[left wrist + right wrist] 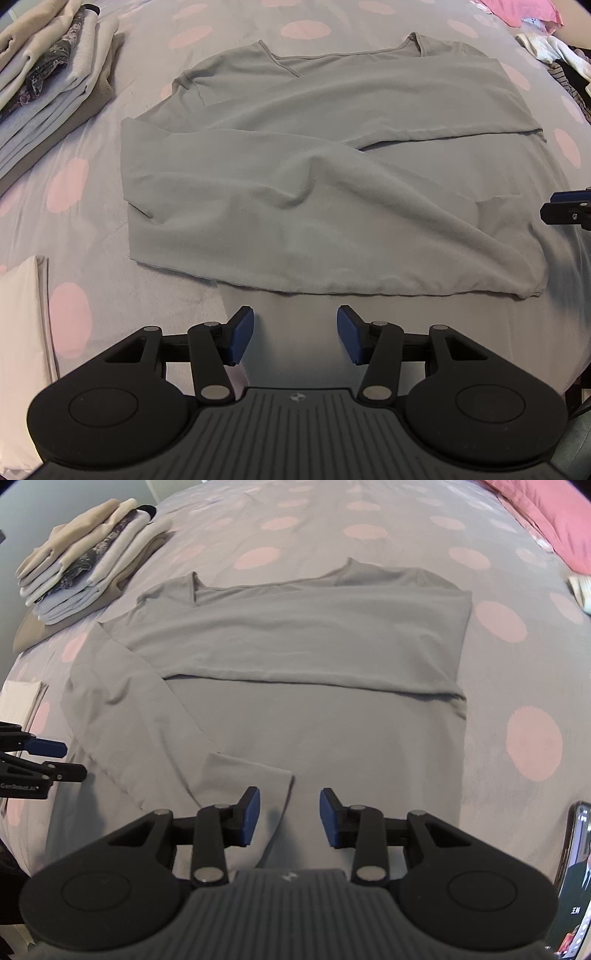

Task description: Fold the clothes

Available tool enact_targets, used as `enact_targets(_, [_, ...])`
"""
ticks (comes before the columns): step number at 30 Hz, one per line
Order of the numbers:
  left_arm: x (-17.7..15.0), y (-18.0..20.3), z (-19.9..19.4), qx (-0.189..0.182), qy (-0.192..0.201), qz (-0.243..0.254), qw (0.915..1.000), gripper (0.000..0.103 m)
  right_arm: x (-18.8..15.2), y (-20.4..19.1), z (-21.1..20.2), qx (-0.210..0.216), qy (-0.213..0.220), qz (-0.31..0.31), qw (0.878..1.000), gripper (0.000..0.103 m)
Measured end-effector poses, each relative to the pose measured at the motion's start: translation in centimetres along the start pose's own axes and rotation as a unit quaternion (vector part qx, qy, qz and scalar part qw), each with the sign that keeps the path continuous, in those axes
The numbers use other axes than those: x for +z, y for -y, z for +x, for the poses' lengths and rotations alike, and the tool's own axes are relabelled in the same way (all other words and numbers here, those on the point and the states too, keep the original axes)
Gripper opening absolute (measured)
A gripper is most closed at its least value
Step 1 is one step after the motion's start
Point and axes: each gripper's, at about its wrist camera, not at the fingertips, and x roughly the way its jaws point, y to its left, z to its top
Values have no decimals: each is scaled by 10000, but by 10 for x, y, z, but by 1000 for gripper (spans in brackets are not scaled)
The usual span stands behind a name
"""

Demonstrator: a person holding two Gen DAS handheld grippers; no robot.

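Both grippers gape at shirt hem.

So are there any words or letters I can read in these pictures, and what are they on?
"GenRobot.ai" on the left gripper, at the right wrist view's left edge.
Phone screen: white characters, too small to read.
Logo mark on each gripper's base: a symbol, no letters.

One grey long-sleeved top is seen spread on one polka-dot bed, with one stack of folded clothes counted at its far left corner. Two tongs are shown, the left tongs and the right tongs, each with two blue pads spread apart. One phone, one white folded cloth and one pink pillow are also counted.
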Motion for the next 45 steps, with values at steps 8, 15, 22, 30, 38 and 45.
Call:
enact_targets(8, [0,0,-1,1,14,26,10000,48,7,7,17,237,208,286,9991,39])
enact_targets(15, [3,-8,-6,95,129,-71,9998,48,2,1,35,521,14,271,9983,4])
enact_targets(22, [14,-40,-24,465,526,-427,9966,48,26,-15,-18,648,683,82,9955,3])
enact_targets(30, [13,-72,-30,973,776,-657,9900,48,87,-45,-93,515,1522,-594,9852,3])
enact_targets(38, [7,-76,-23,1044,709,-587,9903,48,147,-38,-141,115,2063,-644,9763,3])
enact_targets(45, [8,-71,-18,840,784,-403,9926,48,160,21,-108,-540,1808,-179,9819,3])
